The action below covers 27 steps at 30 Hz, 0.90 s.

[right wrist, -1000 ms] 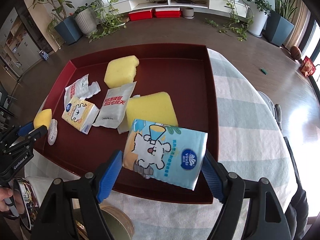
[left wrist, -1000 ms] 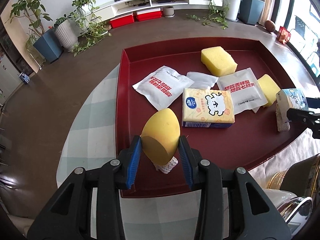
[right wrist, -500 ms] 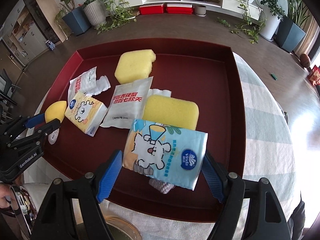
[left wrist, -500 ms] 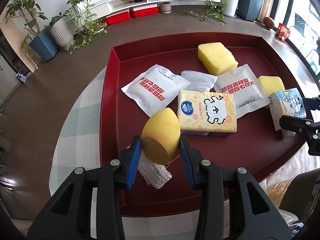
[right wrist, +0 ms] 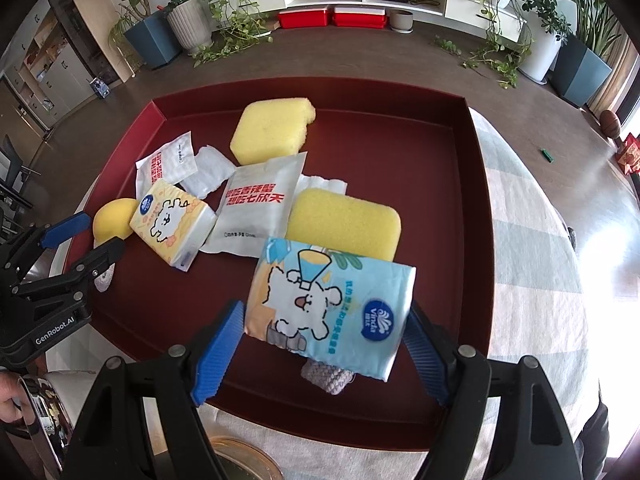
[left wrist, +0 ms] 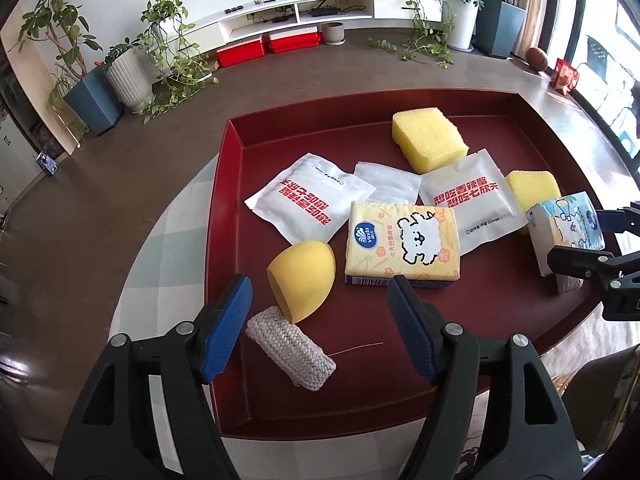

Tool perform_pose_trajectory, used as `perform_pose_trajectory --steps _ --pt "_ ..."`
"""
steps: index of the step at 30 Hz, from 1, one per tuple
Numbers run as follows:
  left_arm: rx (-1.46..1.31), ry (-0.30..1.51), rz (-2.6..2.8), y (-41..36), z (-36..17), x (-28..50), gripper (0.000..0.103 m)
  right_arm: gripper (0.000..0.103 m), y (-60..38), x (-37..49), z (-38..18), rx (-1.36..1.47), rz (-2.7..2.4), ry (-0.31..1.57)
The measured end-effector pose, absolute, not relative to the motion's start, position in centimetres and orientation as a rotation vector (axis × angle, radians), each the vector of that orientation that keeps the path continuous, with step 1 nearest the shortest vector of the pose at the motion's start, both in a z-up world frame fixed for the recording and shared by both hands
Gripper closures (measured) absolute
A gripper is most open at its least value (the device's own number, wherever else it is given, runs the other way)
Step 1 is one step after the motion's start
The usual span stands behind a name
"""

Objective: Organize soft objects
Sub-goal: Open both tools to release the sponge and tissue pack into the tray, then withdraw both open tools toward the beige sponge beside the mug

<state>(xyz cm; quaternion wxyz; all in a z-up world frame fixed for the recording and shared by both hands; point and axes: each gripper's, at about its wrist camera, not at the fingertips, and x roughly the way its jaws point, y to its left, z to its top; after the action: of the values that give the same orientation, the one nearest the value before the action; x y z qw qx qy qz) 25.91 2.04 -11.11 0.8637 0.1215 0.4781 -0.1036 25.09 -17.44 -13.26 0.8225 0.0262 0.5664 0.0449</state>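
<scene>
My left gripper hangs over the near left part of the red tray, its jaws opening. The yellow egg-shaped sponge lies on the tray between the blue pads, which do not touch it. A grey woven roll rests against it. My right gripper is shut on the blue tissue pack, held just above another grey woven roll. A yellow tissue pack, two white sachets and two yellow sponges lie mid-tray.
The tray sits on a checked tablecloth. A gold-rimmed round object lies at the near table edge below my right gripper. A hand shows at the lower left. Potted plants and a low white shelf stand beyond.
The left jaws have spread and let go of the egg-shaped sponge, which now lies tipped on the tray by the woven roll. The right gripper still holds the blue pack.
</scene>
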Motion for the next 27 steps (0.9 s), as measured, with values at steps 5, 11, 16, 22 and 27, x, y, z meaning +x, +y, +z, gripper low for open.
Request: perform_pose_trajectory --steps 5,11,16,22,27 --pt "0.251 1.004 -0.209 2.3 -10.8 26.1 0.034 0.022 -17.3 25.1 -13.1 0.030 0.086 1.208" --pt "0.244 1.007 -0.199 2.9 -10.5 25.8 0.034 0.022 -17.0 24.7 -11.8 0.017 0.099 1.156" --pt "0.225 0.999 -0.186 3.7 -10.0 25.6 0.034 0.022 -17.1 24.5 -11.1 0.001 0.068 1.145" --pt "0.206 0.988 -0.163 5.0 -9.1 24.9 0.034 0.022 -17.9 23.9 -10.3 0.017 0.054 1.132" --pt "0.181 0.987 -0.122 7.1 -8.7 23.5 0.034 0.022 -18.8 22.4 -9.7 0.032 0.032 1.122"
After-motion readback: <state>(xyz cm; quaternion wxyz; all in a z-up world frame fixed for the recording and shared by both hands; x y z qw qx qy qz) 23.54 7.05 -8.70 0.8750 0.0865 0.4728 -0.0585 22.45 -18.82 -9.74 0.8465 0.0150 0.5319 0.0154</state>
